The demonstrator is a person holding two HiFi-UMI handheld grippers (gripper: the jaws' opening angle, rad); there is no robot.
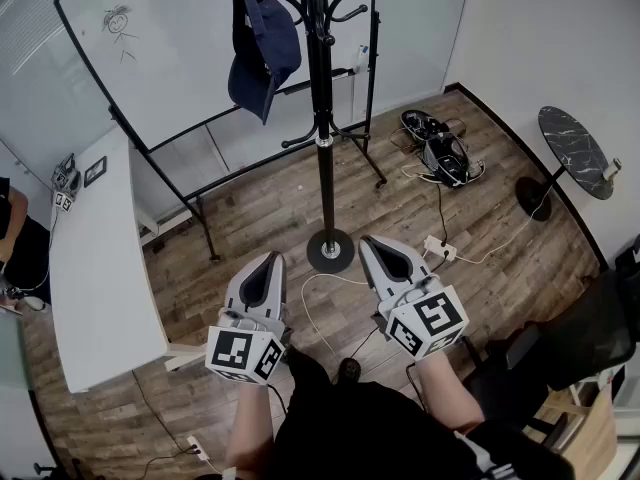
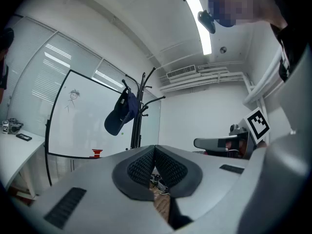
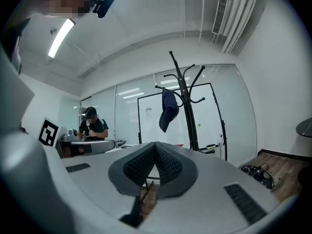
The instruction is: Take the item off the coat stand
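A black coat stand (image 1: pixel 322 118) rises from a round base on the wood floor. A dark blue cap (image 1: pixel 262 53) hangs from one of its left hooks; it also shows as the cap (image 2: pixel 120 115) in the left gripper view and the cap (image 3: pixel 168 110) in the right gripper view. My left gripper (image 1: pixel 264 265) and right gripper (image 1: pixel 381 251) are held low in front of the person, well short of the stand. Both have their jaws shut with nothing between them, as seen at the left gripper (image 2: pixel 154 150) and right gripper (image 3: pixel 155 146).
A whiteboard (image 1: pixel 170 38) on a wheeled frame stands behind the coat stand. A white table (image 1: pixel 100 268) runs along the left, a small round black table (image 1: pixel 575 153) at right. Shoes (image 1: pixel 440 148) and a power strip (image 1: pixel 440 249) with cables lie on the floor. A person (image 3: pixel 92 128) sits beyond.
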